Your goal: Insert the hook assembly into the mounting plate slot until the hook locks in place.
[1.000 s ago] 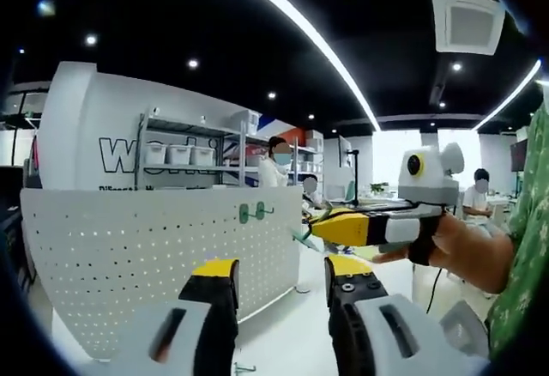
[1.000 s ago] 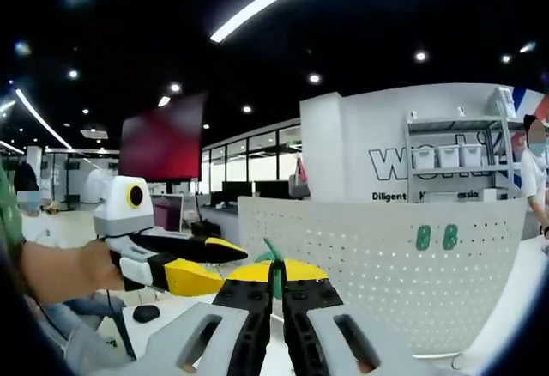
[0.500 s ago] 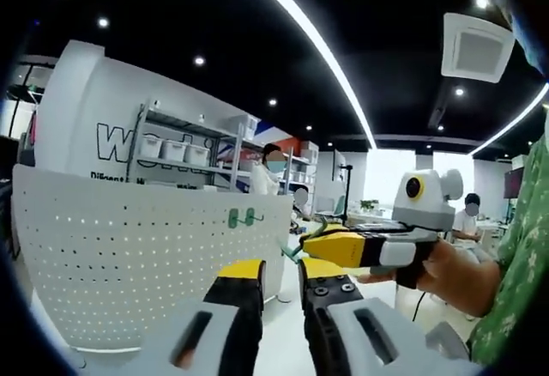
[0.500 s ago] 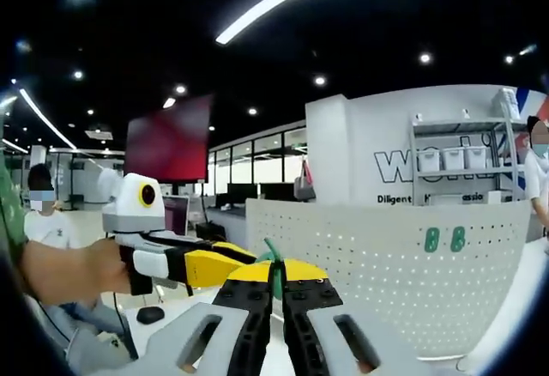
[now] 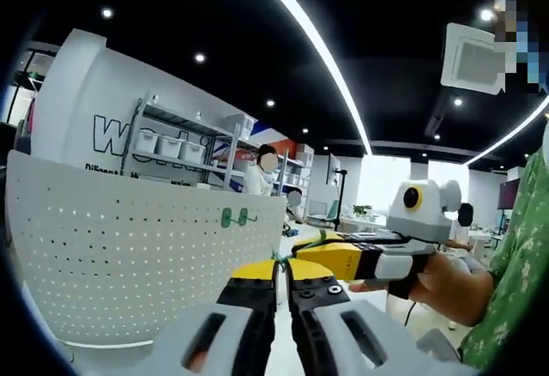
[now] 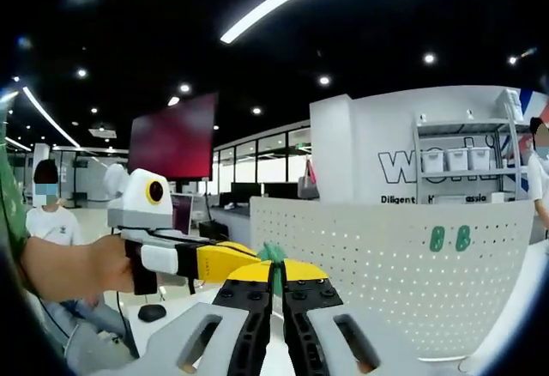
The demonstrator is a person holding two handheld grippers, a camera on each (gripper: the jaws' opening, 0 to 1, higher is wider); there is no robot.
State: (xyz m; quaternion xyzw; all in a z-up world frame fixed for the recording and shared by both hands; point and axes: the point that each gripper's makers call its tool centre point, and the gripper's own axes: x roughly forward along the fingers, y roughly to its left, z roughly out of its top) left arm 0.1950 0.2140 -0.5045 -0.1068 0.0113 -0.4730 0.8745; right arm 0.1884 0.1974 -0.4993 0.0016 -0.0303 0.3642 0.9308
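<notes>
The right gripper (image 6: pixel 276 275) had its jaws pressed together on a green hook (image 6: pixel 273 254), whose tip stood up just above the yellow pads. In the left gripper view, the left gripper (image 5: pixel 280 275) had its jaws drawn close on a sliver of green, which looked like the same hook, though whether it truly pinched it could not be told. The two tools met nose to nose, well short of the white pegboard mounting plate (image 6: pixel 377 264). On that plate, two green hooks (image 6: pixel 450 239) already sat side by side near the upper edge.

This seemed to be the carrying stage, with insertion not yet begun. The next move would call for bringing the held hook up to the plate, lining its prongs with free holes, then pushing until it locked.
</notes>
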